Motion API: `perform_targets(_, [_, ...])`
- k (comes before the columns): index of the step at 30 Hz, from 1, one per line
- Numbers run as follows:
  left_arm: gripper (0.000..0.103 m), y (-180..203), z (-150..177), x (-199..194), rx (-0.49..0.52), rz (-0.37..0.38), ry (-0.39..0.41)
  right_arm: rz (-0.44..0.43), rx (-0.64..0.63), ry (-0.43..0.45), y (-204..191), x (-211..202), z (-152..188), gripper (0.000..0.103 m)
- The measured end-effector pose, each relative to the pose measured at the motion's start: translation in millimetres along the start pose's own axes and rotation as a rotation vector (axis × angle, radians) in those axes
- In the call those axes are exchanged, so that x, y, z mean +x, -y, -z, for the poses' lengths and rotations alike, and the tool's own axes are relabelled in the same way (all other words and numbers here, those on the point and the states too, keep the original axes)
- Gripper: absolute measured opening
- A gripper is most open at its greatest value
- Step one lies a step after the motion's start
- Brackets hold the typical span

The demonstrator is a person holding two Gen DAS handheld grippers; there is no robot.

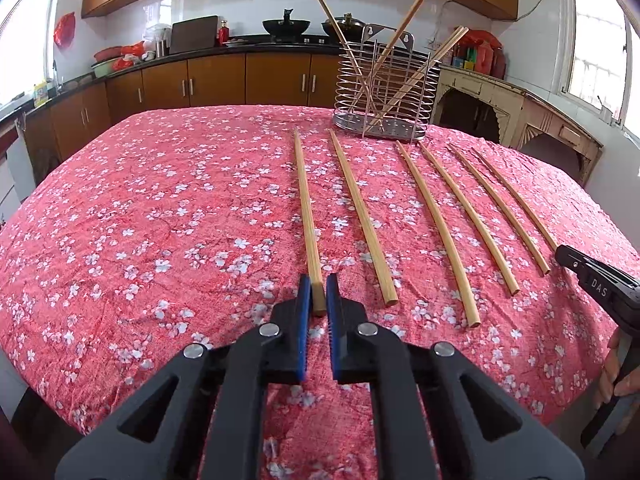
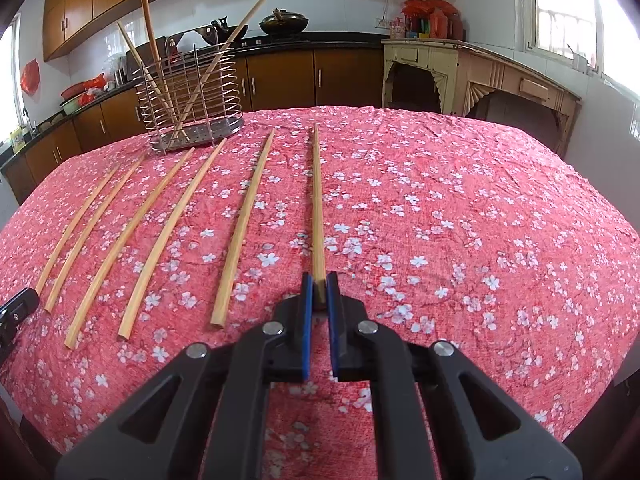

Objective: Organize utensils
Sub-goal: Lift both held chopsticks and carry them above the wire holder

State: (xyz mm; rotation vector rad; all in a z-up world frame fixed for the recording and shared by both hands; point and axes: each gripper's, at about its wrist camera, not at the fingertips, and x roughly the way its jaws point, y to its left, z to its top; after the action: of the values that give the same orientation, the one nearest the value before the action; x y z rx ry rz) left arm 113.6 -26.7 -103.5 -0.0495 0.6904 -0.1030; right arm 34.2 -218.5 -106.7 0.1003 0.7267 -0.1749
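Observation:
Several wooden chopsticks lie side by side on the red floral tablecloth (image 1: 160, 220). A wire utensil holder (image 1: 386, 92) at the far side holds several more; it also shows in the right wrist view (image 2: 192, 100). My left gripper (image 1: 318, 284) straddles the near end of the leftmost chopstick (image 1: 306, 208), jaws narrow around it, the stick resting on the cloth. My right gripper (image 2: 319, 280) is closed on the near end of the rightmost chopstick (image 2: 317, 200), which lies along the cloth. The right gripper's tip also shows in the left wrist view (image 1: 592, 276).
Brown kitchen cabinets and a dark counter (image 1: 200, 56) with woks run behind the table. A cream wooden side table (image 2: 480, 76) stands at the right. The tablecloth (image 2: 480, 220) spreads right of the chopsticks. The table's front edge is near both grippers.

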Motion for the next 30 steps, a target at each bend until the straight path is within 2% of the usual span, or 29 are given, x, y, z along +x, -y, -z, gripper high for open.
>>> perform_targets(5, [0.007, -10, -1, -3, 0.005, 0.014, -0.021, -0.014, 0.011, -0.002, 4, -1, -2, 0.008])
perform_targets(10, [0.007, -23, -12, -14, 0.032, 0.008, -0.011, -0.005, -0.006, 0.047, 3, -16, -12, 0.008])
perform_targets(17, [0.007, -37, -54, -48, 0.112, -0.028, 0.1, -0.002, -0.019, 0.176, 6, -55, -52, 0.008])
perform_targets(30, [0.007, -59, -153, -81, 0.095, -0.084, 0.278, -0.01, 0.015, 0.341, 11, -93, -140, 0.008])
